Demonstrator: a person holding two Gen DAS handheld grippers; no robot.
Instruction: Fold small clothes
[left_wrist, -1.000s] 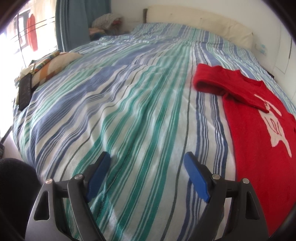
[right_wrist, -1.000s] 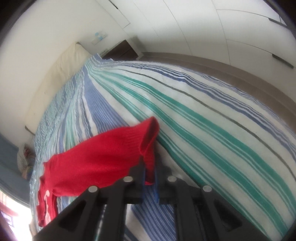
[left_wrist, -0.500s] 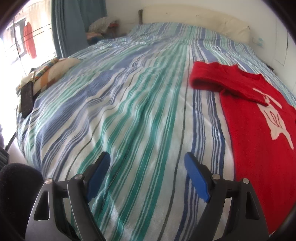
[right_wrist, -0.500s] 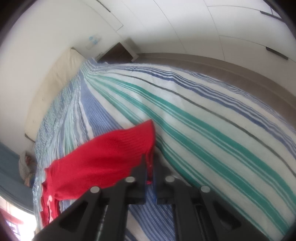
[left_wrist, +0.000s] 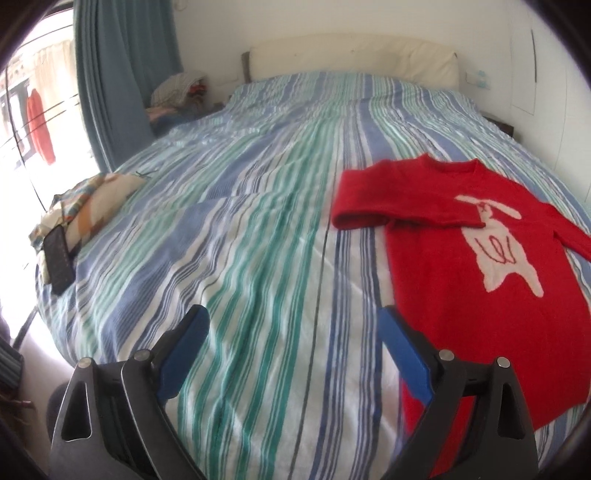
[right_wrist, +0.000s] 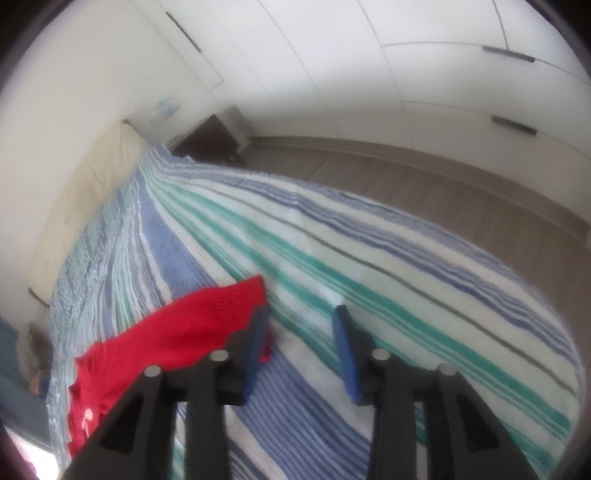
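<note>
Left wrist view: the red sweater (left_wrist: 480, 266) lies flat on the striped bed (left_wrist: 258, 240) toward its right edge, one sleeve folded across the chest. The left gripper (left_wrist: 291, 332) hovers over bare bedspread beside the sweater's hem, jaws spread wide and holding nothing. In the right wrist view, the right gripper (right_wrist: 301, 328) stands parted too, the sweater's other sleeve (right_wrist: 207, 325) lying just beside its left finger.

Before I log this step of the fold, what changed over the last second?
The right hand-held gripper opened and let go of the red sweater's sleeve, which now lies on the striped bedspread. The left hand-held gripper stayed open and empty.
</note>
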